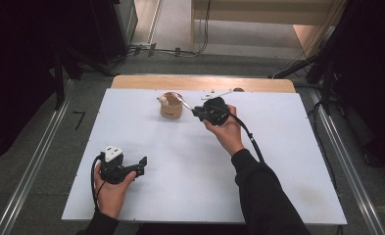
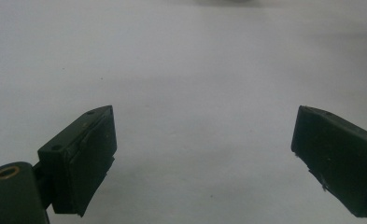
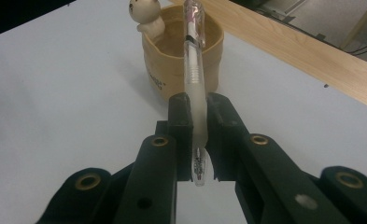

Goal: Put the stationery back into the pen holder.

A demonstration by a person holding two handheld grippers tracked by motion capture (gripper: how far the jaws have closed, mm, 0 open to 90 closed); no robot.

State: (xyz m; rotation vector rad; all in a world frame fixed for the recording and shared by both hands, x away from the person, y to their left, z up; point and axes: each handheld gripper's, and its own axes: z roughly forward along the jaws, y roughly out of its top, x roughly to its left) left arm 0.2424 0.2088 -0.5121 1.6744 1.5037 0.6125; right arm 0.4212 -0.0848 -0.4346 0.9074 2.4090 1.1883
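A: Item one, right gripper (image 3: 199, 122): what is being held?

B: A clear plastic pen with a pale rubber grip (image 3: 193, 70) is being clamped between the closed jaws, its far end being pointed over the rim of the small tan wooden cup with a bear figure on its edge (image 3: 181, 56). The pen is judged not yet dropped in; insertion and release are being left to do.

A: Item two, left gripper (image 1: 142, 161)?

B: It is being kept low over the white table sheet (image 1: 190, 171), jaws spread wide, nothing between them, well apart from the cup.
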